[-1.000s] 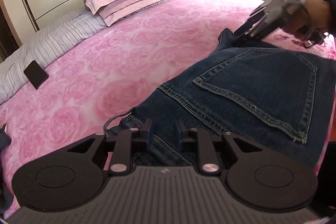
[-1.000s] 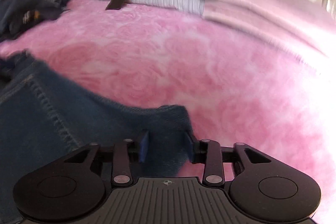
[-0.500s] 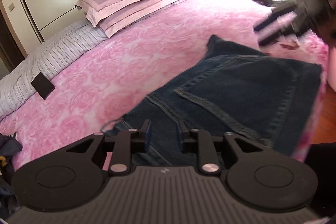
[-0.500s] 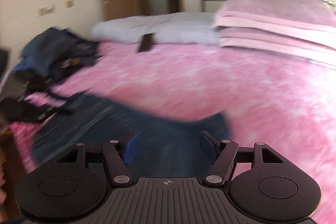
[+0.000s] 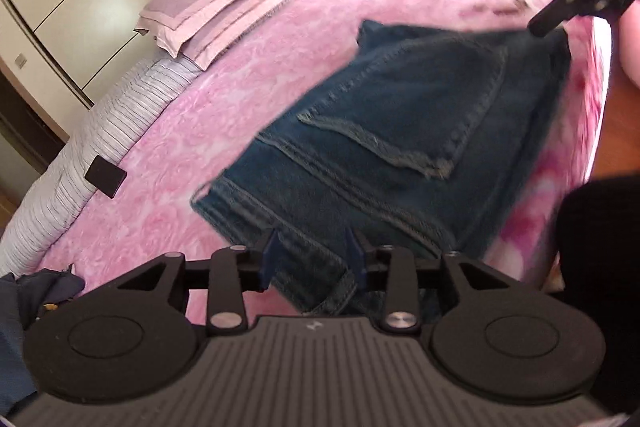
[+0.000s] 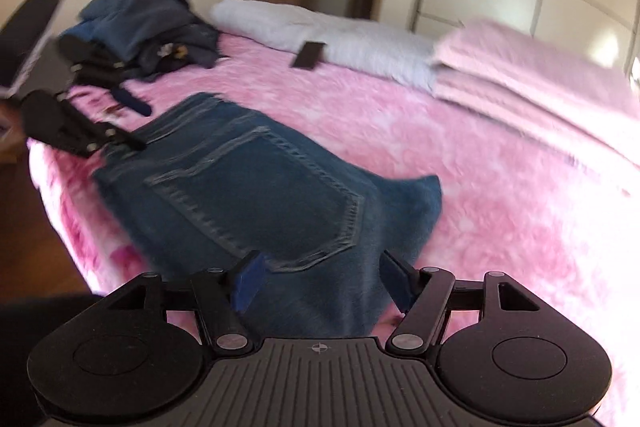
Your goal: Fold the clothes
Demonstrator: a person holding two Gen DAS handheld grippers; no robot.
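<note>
Hand-held gripper point(image 5: 313, 259) opening over jeans point(image 5: 400, 147)

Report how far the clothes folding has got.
Done: the jeans lie folded, back pocket up, near the edge of the pink bed.
In hand: nothing. The right gripper is open and holds nothing; the left gripper is opening, with denim between its fingers but no visible grip.
Left: the pile of dark clothes at the far corner looks unfolded.
</note>
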